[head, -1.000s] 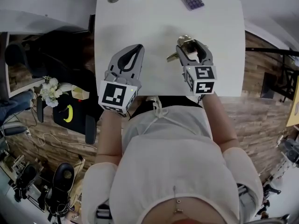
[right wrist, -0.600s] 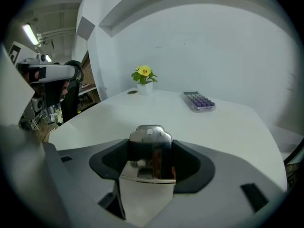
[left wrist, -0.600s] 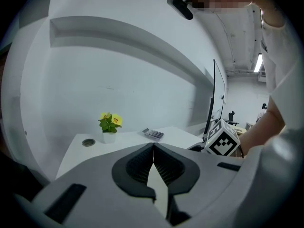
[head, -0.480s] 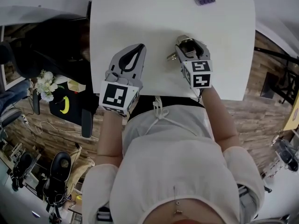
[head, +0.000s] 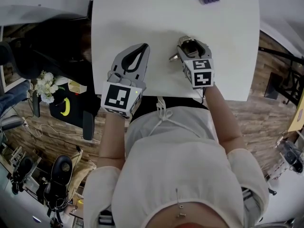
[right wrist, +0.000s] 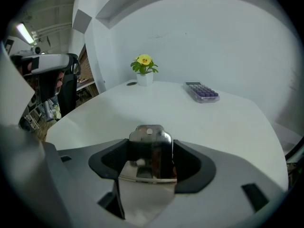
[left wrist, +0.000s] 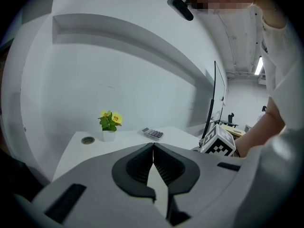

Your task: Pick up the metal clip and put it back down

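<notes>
Where the white table (head: pixel 142 13) ends far from me, I see three things in a row. On the left is a small round grey ring (left wrist: pixel 87 140) set in the top. Next to it stands a little white pot (left wrist: pixel 109 136), and in it are yellow flowers (left wrist: pixel 111 118) with green leaves. Further right lies a calculator (left wrist: pixel 153 133) with purple keys.

Closer to me, my left gripper (left wrist: pixel 153 144) is over the near part of the table. Its two fingers are pressed together, and nothing is between them.

To the right of it, my right gripper (right wrist: pixel 151 144) tips down toward the table. Its fingers are clamped on the metal clip (right wrist: pixel 151 160), one dark pad on each side. The clip is shiny and sits low over the table, near the middle. I cannot tell if it touches the top. Its rounded end, the one with a little hole, pokes out past the fingertips and points away from me, toward the pot and the calculator. Its wide, flat edge faces back at me. So its long side runs the same way the fingers point.
</notes>
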`<state>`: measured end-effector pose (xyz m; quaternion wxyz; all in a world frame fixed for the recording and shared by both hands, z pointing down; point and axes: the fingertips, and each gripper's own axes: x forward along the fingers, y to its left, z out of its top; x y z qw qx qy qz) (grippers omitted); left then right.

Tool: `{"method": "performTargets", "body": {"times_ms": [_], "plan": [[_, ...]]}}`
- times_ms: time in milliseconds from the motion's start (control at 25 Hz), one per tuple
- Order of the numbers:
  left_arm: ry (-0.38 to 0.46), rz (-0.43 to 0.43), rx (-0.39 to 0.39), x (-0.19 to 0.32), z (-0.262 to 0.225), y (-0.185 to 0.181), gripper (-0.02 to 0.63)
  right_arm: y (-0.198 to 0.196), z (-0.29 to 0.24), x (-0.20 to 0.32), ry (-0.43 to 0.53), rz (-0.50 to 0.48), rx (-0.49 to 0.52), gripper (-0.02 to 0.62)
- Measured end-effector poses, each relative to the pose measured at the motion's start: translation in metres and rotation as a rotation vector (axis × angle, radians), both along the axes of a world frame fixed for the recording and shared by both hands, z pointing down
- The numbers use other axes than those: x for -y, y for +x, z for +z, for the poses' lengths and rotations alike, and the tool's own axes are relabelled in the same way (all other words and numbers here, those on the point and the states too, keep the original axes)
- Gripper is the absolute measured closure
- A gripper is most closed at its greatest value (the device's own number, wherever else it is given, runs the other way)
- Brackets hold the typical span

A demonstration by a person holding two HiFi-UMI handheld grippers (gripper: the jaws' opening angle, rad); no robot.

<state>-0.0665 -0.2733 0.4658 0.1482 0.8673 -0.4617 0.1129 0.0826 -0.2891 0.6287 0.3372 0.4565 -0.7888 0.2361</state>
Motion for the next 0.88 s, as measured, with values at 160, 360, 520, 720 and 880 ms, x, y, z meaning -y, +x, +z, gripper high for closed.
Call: {"method": "performTargets", "body": {"times_ms": [160,360,520,720,880], "plan": [[0.013,0.003,0.001,-0.005,-0.008,-0.003,0.588,-0.001,-0.006,-0.001,0.026,0.011,0.008,0.246],[0.044,0.020,0.009,-0.016,-0.021,-0.003,0.588,0.003,-0.035,-0.005,0.110,0.035,0.055,0.241],[0.073,0.034,0.014,-0.025,-0.035,-0.001,0.588,0.006,-0.075,-0.014,0.207,0.049,0.092,0.267],[0.115,0.059,0.013,-0.042,-0.060,0.002,0.588,0.014,-0.143,-0.028,0.364,0.093,0.155,0.343],[0.166,0.078,0.023,-0.055,-0.081,0.001,0.588,0.027,-0.192,-0.041,0.487,0.152,0.177,0.445]]}}
